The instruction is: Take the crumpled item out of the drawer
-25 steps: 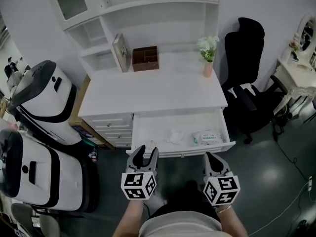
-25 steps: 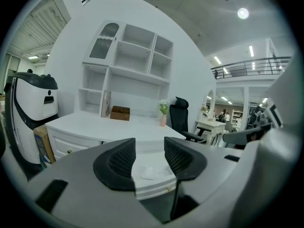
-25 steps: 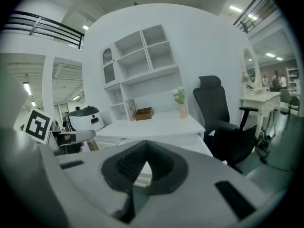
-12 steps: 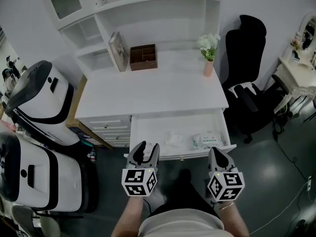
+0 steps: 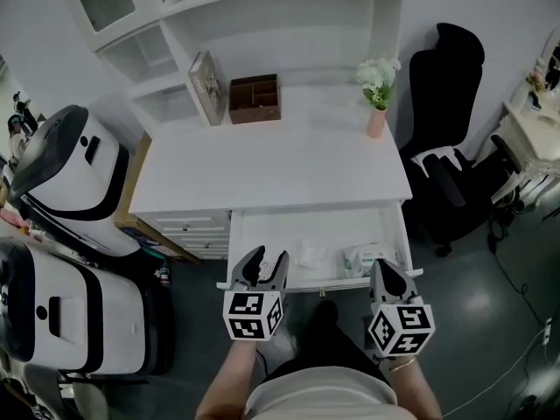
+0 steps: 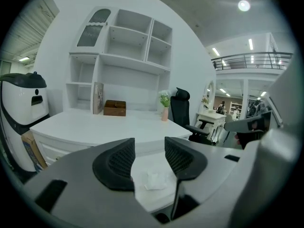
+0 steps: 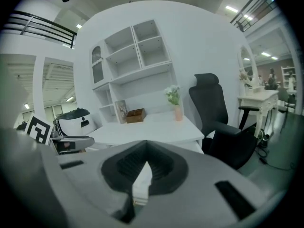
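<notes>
you've closed in over the last second, so your left tongs [image 5: 262,265], spread and empty, now sit at the front edge of the open drawer [image 5: 258,234], aimed at the crumpled item [image 5: 309,252] lying mid-drawer, while your right tongs [image 5: 385,268] stay pressed together on nothing.

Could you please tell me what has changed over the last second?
Both grippers edged forward to the open drawer's front edge: left gripper open, right gripper shut, neither holding anything. The crumpled item and the packet lie in the drawer as before.
</notes>
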Available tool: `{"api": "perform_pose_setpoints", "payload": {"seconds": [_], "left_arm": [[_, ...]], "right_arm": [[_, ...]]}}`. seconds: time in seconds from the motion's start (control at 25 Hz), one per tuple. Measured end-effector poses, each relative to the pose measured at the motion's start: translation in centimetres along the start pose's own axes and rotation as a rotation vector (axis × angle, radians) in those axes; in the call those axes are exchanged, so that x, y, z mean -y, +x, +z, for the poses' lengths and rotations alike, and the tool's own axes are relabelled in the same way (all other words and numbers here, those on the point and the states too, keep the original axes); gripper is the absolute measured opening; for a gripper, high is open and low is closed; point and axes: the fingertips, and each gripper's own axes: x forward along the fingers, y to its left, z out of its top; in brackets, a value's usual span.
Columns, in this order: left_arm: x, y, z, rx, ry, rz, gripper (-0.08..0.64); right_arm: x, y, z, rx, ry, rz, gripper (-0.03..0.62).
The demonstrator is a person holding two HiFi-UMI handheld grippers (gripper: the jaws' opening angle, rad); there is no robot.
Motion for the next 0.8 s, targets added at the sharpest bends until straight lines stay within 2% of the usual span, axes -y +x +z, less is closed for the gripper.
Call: {"api": "perform_pose_setpoints", "payload": {"seconds": [0.4, 0.8], "left_arm": [[-0.4, 6.4, -2.6, -0.157, 0.020, -0.012, 0.175], [0.7, 11.9, -7.8, -0.404, 0.070, -0.083, 0.189]], "right_arm": [[2.2, 3.9, 0.9, -0.028, 0.022, -0.002, 0.002], [4.9, 6.3, 1.2, -0.059, 0.055, -0.023, 0.002]]}}
